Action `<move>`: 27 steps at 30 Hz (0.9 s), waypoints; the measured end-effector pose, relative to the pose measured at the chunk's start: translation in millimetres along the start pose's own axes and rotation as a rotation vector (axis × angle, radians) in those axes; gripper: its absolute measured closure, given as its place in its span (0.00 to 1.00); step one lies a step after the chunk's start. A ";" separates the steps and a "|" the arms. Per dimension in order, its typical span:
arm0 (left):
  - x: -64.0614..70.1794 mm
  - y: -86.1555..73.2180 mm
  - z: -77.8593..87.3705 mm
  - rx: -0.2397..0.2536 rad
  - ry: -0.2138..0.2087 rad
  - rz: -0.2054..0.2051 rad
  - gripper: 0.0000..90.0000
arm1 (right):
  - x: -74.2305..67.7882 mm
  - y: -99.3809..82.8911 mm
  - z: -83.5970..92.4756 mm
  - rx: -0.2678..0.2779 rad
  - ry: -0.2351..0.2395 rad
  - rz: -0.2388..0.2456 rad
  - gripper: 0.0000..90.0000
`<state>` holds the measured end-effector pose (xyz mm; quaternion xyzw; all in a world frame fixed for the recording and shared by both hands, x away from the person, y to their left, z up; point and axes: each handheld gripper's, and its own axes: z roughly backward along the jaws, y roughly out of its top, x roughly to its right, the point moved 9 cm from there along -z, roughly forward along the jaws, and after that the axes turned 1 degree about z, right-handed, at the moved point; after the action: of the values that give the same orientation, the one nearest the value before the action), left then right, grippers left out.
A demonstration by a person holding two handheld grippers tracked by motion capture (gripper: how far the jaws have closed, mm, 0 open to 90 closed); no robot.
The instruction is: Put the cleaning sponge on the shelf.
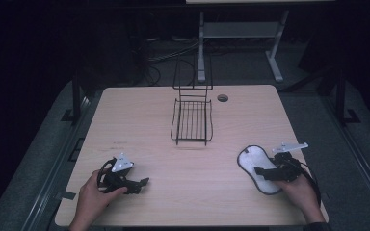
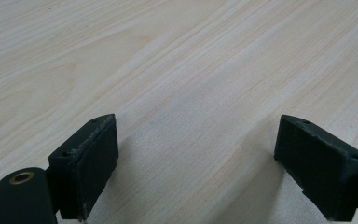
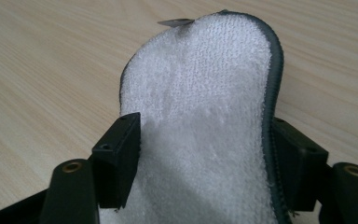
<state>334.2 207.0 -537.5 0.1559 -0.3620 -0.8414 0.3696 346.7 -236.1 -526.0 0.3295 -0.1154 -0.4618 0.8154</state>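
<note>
Gripping the insole, rack waiting

From above, your right gripper (image 1: 262,172) straddles the white insole (image 1: 256,166) at the table's (image 1: 139,120) near right; the wire rack (image 1: 191,120) stands mid-table. Left gripper (image 2: 196,154): jaws spread, empty. Right gripper view: pads touch the insole's edges; squeeze firmly, then lift.

High overhead, gripper views close (tabletop (image 1: 188,163) shared) — low.

We see the high view as dim: only the table (image 1: 139,120) catches light, the room behind is nearly black. The gripper views are brighter and evenly lit, with soft shadows under the jaws. The near jaws look slightly blurred; no glare.
</note>
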 end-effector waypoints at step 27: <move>0.2 0.0 0.0 0.000 0.000 0.003 0.14 | -10.9 21.2 28.1 0.117 0.060 0.014 0.71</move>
<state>334.0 206.8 -537.5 0.1553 -0.3625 -0.8408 0.3708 341.3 -231.6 -489.8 0.3895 -0.1199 -0.4385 0.8010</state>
